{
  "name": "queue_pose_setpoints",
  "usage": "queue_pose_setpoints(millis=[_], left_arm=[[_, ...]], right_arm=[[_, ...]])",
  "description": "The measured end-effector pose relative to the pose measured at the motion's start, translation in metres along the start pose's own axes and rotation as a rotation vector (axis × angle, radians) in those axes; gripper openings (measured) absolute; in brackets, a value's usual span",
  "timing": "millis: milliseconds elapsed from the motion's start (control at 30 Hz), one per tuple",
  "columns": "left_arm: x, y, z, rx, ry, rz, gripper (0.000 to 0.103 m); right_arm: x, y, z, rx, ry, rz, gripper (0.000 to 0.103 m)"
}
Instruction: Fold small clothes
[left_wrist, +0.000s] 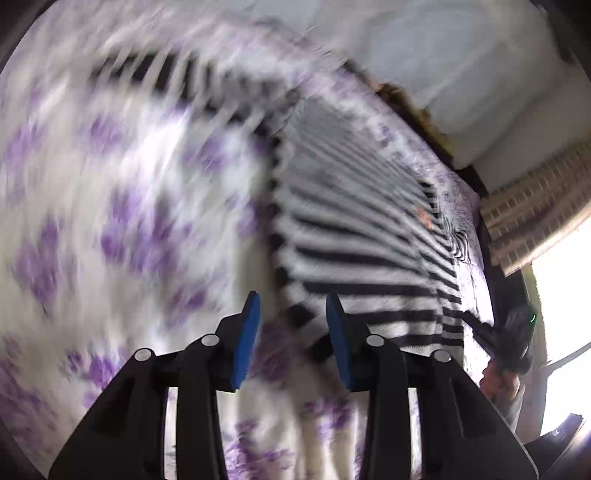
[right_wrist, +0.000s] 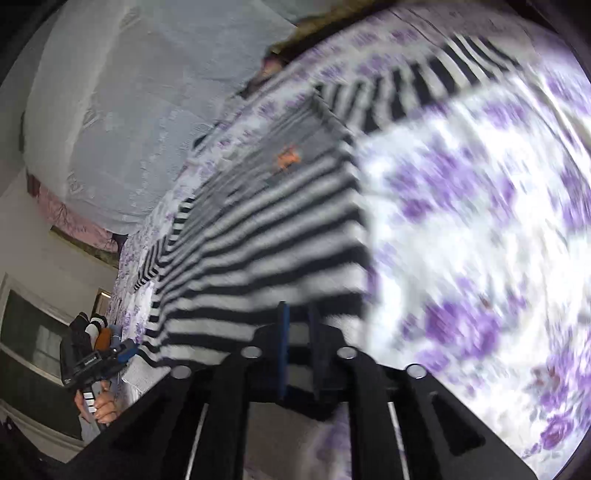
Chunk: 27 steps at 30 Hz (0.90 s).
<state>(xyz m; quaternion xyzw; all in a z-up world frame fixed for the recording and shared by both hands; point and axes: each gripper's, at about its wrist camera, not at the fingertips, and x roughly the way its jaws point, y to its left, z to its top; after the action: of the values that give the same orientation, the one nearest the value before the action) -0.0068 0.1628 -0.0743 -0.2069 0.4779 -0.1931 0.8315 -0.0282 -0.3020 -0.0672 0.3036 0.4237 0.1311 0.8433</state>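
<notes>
Black-and-white striped knit top (left_wrist: 354, 236) w/ small orange motif lies spread on white bed sheet w/ purple flowers (left_wrist: 110, 206). Left claw (left_wrist: 291, 332): wide, empty, over garment's hem corner. Right claw (right_wrist: 297, 332): narrow, pinching the striped hem. Both views motion-blurred.

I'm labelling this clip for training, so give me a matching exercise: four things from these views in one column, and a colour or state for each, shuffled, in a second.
Things:
1. left tool
2. right tool
3. striped garment
4. bedsheet

Colours or states:
A. white with purple flowers
B. shut on the fabric's near edge
C. open, gripping nothing
D. black and white bands, small orange patch

Pairs: 1-C, 2-B, 3-D, 4-A
</notes>
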Motion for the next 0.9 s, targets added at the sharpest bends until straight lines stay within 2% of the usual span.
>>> queue_pose_setpoints(millis=[33,100,133,200,233,267,300,333,367,400,467,500,533,567,633,733,800,900], left_arm=[[-0.001,-0.017,0.004,0.034,-0.002,-0.055,0.050],[0.008,-0.046,0.009,0.085,0.007,-0.127,0.087],[0.020,-0.062,0.009,0.115,0.021,-0.142,0.090],[0.049,-0.078,0.006,0.163,0.070,-0.138,0.090],[0.075,-0.077,0.003,0.172,0.125,-0.099,0.090],[0.092,-0.071,0.002,0.158,0.167,-0.064,0.089],[0.104,-0.064,-0.001,0.149,0.185,-0.051,0.089],[0.095,-0.064,-0.005,0.188,0.132,-0.062,0.089],[0.092,-0.063,-0.005,0.196,0.148,-0.049,0.089],[0.090,-0.060,-0.005,0.190,0.155,-0.039,0.089],[0.082,-0.056,0.000,0.145,0.155,-0.030,0.089],[0.079,-0.057,0.006,0.111,0.153,-0.037,0.088],[0.073,-0.060,0.012,0.105,0.147,-0.057,0.088],[0.067,-0.066,0.017,0.113,0.139,-0.082,0.088],[0.067,-0.087,0.030,0.159,0.103,-0.091,0.089],[0.088,-0.112,0.045,0.231,0.064,-0.034,0.089],[0.110,-0.111,0.053,0.201,0.093,0.012,0.089],[0.141,-0.096,0.060,0.137,0.156,0.060,0.089]], right_arm=[[0.005,0.008,0.006,-0.017,-0.002,0.016,0.042],[0.027,0.025,0.017,-0.049,0.016,0.045,0.042],[0.041,0.029,0.022,-0.049,0.036,0.060,0.043],[0.065,0.019,0.026,-0.008,0.096,0.061,0.043],[0.074,0.012,0.026,0.015,0.119,0.048,0.043],[0.078,0.002,0.025,0.036,0.120,0.056,0.030],[0.075,-0.008,0.027,0.054,0.118,0.068,0.021],[0.067,-0.020,0.029,0.087,0.116,0.071,0.009],[0.055,-0.030,0.032,0.126,0.085,0.065,0.009],[0.039,-0.042,0.035,0.159,0.035,0.045,0.009],[0.006,-0.069,0.059,0.222,-0.086,-0.021,0.025],[-0.006,-0.081,0.071,0.252,-0.138,-0.034,0.029],[-0.016,-0.093,0.082,0.289,-0.190,-0.051,0.040],[-0.026,-0.107,0.095,0.338,-0.244,-0.082,0.044],[-0.034,-0.131,0.114,0.402,-0.293,-0.127,0.044],[-0.035,-0.170,0.134,0.528,-0.344,-0.189,0.044],[-0.040,-0.194,0.141,0.612,-0.409,-0.185,0.042],[-0.042,-0.219,0.154,0.649,-0.469,-0.206,0.042]])
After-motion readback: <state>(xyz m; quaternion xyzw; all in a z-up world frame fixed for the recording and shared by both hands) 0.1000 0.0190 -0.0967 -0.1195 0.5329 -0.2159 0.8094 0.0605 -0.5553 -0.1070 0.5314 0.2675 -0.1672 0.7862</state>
